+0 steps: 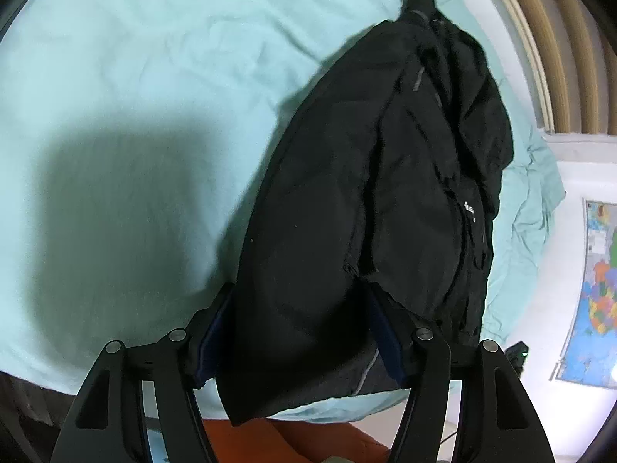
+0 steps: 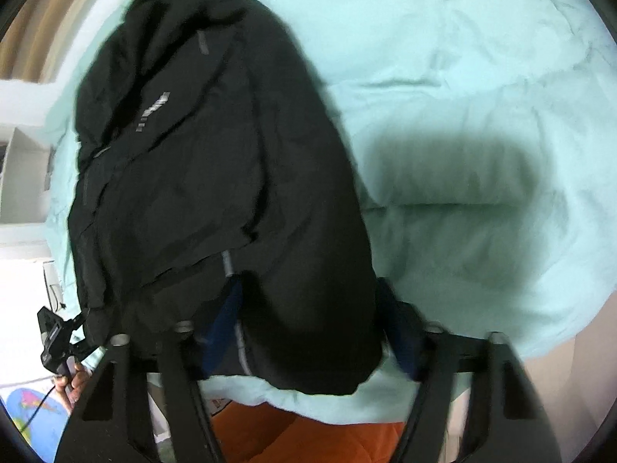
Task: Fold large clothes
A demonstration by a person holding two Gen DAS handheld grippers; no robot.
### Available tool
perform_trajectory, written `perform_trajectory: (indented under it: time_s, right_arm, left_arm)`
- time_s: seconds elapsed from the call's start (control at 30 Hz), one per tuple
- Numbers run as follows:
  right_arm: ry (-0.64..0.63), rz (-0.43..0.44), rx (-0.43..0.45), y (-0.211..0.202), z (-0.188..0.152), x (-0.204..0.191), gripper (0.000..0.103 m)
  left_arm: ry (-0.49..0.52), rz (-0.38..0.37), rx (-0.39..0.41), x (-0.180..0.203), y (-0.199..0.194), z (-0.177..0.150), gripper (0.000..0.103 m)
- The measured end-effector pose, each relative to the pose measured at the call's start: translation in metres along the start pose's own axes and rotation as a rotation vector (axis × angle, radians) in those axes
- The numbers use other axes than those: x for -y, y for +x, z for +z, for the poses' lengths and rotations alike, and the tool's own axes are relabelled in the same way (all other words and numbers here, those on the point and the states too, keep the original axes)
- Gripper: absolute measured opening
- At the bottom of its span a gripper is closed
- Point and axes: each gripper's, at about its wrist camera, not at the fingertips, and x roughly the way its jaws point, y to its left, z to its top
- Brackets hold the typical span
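Note:
A black jacket [image 1: 385, 177] lies lengthwise on a pale green bed sheet [image 1: 135, 58], folded narrow, with its collar end far from me. My left gripper [image 1: 300, 293] grips its near end. Dark fabric fills the gap between the blue pads [image 1: 208, 347] and drapes down toward the camera. The right wrist view is blurred. It shows the same jacket [image 2: 216, 162] with a grey logo, and my right gripper [image 2: 308, 289] closed around another part of the near hem. A grey reflective strip [image 2: 241, 339] runs between its pads. The hem hangs over the bed's near edge.
Orange cloth [image 1: 293, 440] shows below the bed edge. Wooden slats [image 1: 559, 38] and white furniture stand beyond the jacket. A coloured map [image 1: 594, 289] lies at the right. A hand [image 2: 73, 382] holds a black device [image 2: 54, 339] with a cable at the lower left.

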Motion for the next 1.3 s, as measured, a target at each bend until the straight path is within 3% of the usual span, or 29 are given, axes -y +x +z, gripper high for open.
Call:
perform_trajectory:
  time_s: [0.07, 0.1, 0.17, 0.27, 0.33, 0.37, 0.53, 0.57, 0.6, 0.63, 0.73, 0.97, 1.3]
  right_arm:
    - [-0.057, -0.01, 0.02, -0.009, -0.003, -0.013, 0.049]
    - [-0.08, -0.017, 0.026, -0.013, -0.005, -0.018, 0.049]
    - [-0.099, 0.006, 0.027, -0.017, -0.006, -0.024, 0.049]
    - [-0.063, 0.039, -0.005, -0.01, -0.002, -0.015, 0.05]
    - [-0.015, 0.077, -0.029, -0.005, 0.001, -0.004, 0.057]
    - [0.002, 0.096, -0.037, -0.003, 0.001, -0.002, 0.062]
    - [-0.014, 0.085, -0.064, 0.008, 0.006, -0.006, 0.067]
    - [-0.027, 0.077, -0.054, 0.006, 0.006, -0.011, 0.061]
    - [-0.057, 0.059, -0.029, -0.001, 0.007, -0.017, 0.036]
    - [-0.085, 0.062, -0.017, -0.007, 0.007, -0.024, 0.029]
    - [-0.125, 0.049, 0.041, -0.034, 0.012, -0.04, 0.019]
    - [-0.196, 0.07, 0.223, -0.1, 0.054, -0.08, 0.016]
    - [-0.26, 0.071, 0.38, -0.138, 0.157, -0.128, 0.015]
  left_arm:
    - [0.018, -0.021, 0.032, 0.011, -0.012, -0.005, 0.036]
    - [0.025, -0.036, 0.046, 0.017, -0.015, -0.005, 0.034]
    - [0.062, -0.064, 0.069, 0.031, -0.023, -0.006, 0.034]
    - [0.093, -0.094, 0.034, 0.038, -0.015, -0.003, 0.034]
    - [0.073, -0.111, 0.008, 0.034, -0.006, -0.001, 0.037]
    - [0.057, -0.117, -0.007, 0.03, 0.0, -0.001, 0.045]
    - [0.048, -0.092, -0.004, 0.031, 0.013, -0.006, 0.045]
    - [0.069, -0.097, 0.018, 0.038, 0.008, -0.007, 0.031]
    - [0.084, -0.104, 0.027, 0.042, 0.004, -0.007, 0.025]
    - [0.107, -0.104, 0.046, 0.051, -0.002, -0.005, 0.023]
    - [0.174, -0.115, 0.1, 0.082, -0.023, 0.001, 0.019]
    - [0.263, -0.221, 0.227, 0.136, -0.071, 0.04, 0.018]
    - [0.36, -0.241, 0.361, 0.202, -0.092, 0.131, 0.018]
